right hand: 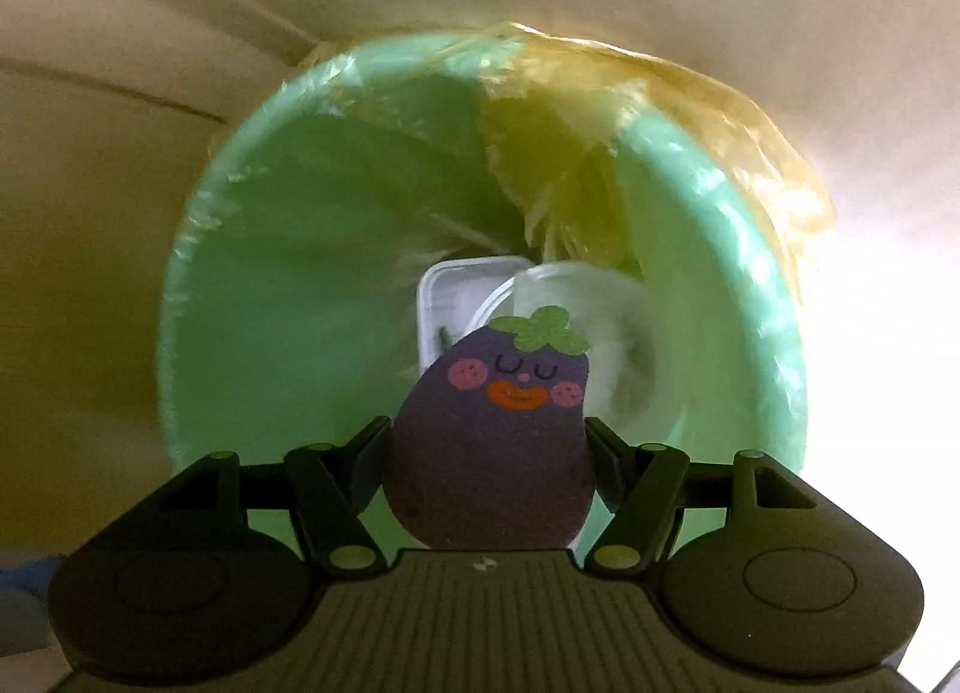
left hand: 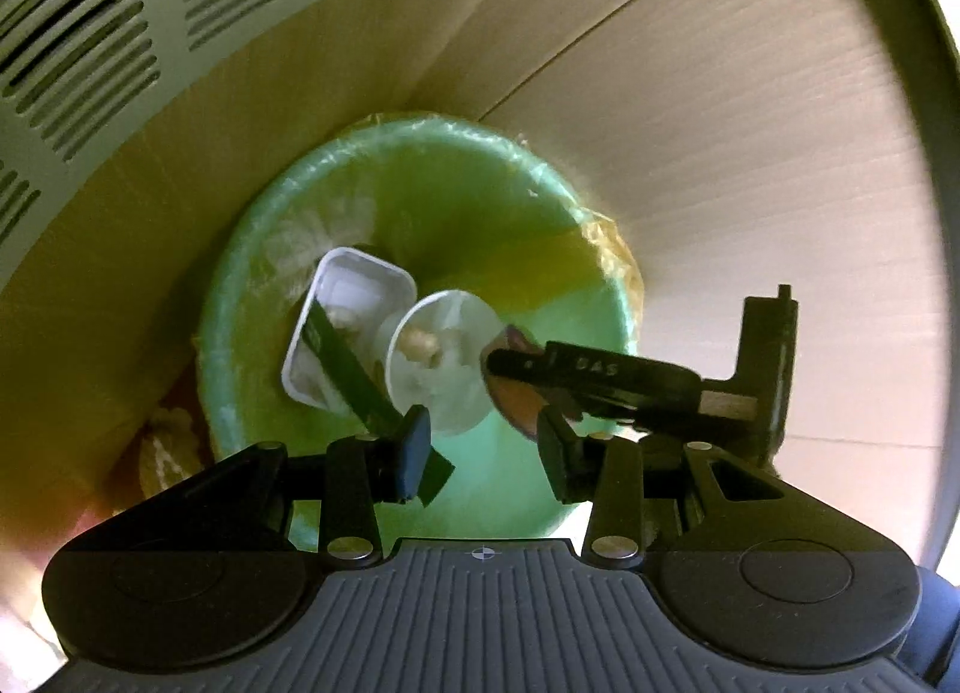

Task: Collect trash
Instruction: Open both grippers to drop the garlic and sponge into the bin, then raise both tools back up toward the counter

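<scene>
Both wrist views are looking down into a green bin [left hand: 264, 273] lined with a clear plastic bag [right hand: 690, 111], which is bunching yellowish over one side of the rim. The bin is sitting on a pale surface, next to a grey perforated panel [left hand: 90, 21] seen in the left view. Inside the bin, a white rectangular tray [left hand: 354, 297] is lying tilted, with a dark green strip [left hand: 348, 369] running across it, and a clear round cup [left hand: 444, 357] with some crumbs in it is leaning just beside the tray. The right tool [right hand: 487, 468] is hanging over the bin opening, its jaws clamping a purple eggplant-shaped sponge [right hand: 498, 429] with a cartoon face and green leaf top; both pads are pressing on the sponge's sides, and the sponge is upright above the tray and cup, not yet in the bin. The left tool [left hand: 483, 453] is also pointing down at the bin with its jaws standing apart and nothing clamped between them; the end of the green strip is showing just beside its left pad, cannot tell if touching. From the left view the right tool is coming in from the right side over the bin rim, with the sponge edge visible under it.
</scene>
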Demonstrator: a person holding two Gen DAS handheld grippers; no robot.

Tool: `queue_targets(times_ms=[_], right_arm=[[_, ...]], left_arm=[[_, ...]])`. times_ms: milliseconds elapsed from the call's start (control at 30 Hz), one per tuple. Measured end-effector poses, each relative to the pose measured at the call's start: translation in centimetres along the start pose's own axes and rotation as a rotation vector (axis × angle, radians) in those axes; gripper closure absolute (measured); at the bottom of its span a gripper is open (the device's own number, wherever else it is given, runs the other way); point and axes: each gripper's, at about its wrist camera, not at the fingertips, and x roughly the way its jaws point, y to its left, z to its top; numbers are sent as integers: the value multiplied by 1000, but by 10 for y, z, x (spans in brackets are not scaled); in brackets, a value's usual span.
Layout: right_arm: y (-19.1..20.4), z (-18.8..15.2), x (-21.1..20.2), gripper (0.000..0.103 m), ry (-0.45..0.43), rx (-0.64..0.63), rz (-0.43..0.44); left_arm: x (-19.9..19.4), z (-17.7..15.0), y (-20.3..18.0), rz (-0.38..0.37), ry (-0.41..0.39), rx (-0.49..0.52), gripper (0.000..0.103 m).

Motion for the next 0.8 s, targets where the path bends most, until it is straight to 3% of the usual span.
queue_targets(times_ms=[133,233,333,433,567,800], right_arm=[[-8,-1,3,31,-29,74,45],[-1,7,28,31,-22,55,20],[14,5,64,31,-9,3,-99],[18,4,77,31,-15,27,-198],[23,-5,45,31,-99,13,-219],[48,-28,-60,32,-230,-118,-220]], left_arm=[[7,-5,0,8,6,39,60],[12,-10,5,26,15,49,60],[17,-20,9,29,41,48,60],[19,-27,11,38,68,65,60],[11,-24,9,26,57,65,60],[-34,-11,-24,-13,-12,155,60]])
